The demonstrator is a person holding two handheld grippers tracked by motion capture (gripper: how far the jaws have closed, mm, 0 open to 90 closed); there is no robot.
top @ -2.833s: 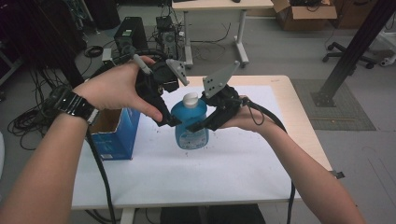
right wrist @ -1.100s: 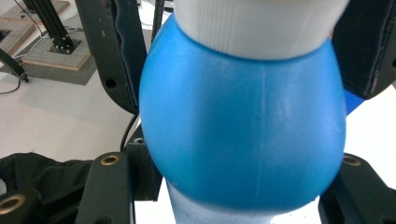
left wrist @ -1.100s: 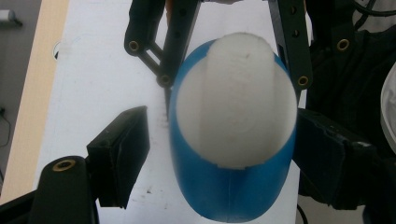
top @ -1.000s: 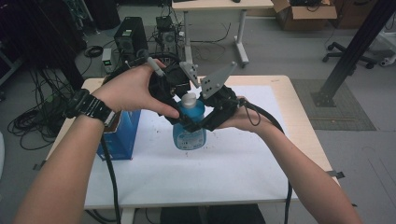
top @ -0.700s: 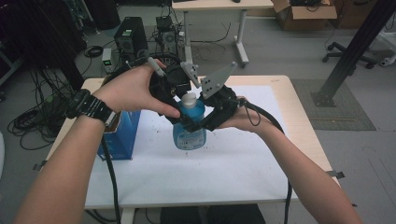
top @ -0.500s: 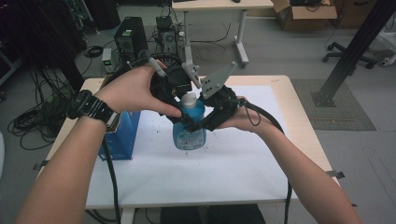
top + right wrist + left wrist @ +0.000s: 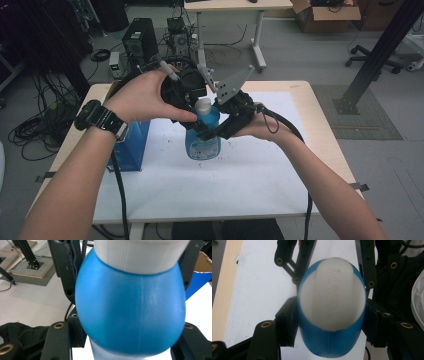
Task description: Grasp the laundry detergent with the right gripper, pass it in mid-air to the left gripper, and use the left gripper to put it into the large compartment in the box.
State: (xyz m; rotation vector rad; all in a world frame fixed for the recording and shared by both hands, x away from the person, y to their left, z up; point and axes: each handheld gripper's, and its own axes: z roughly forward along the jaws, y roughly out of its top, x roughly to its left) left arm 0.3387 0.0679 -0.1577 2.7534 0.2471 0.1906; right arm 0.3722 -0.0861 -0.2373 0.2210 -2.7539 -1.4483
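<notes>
A blue bottle [image 7: 202, 144] with a white cap [image 7: 202, 105] stands upright on the white mat [image 7: 225, 185]. My right gripper [image 7: 214, 131] comes in from the right and is shut on the bottle's rounded blue shoulder [image 7: 130, 307], its jaws on either side [image 7: 127, 338]. My left gripper [image 7: 198, 109] reaches down from above over the top. Its jaws have just been closing, and the pads [image 7: 287, 323] now press against the white cap [image 7: 332, 292] between them. The left hand covers most of that gripper in the high view.
A blue box [image 7: 132, 145] stands at the table's left edge, close to my left forearm. The wooden table top [image 7: 320, 125] shows around the mat. Behind the table are a computer tower [image 7: 137, 45], cables on the floor and a second table [image 7: 235, 7].
My left gripper has moved from beside the bottle to over its cap. Over the last second both hands and the bottle have kept their places.
</notes>
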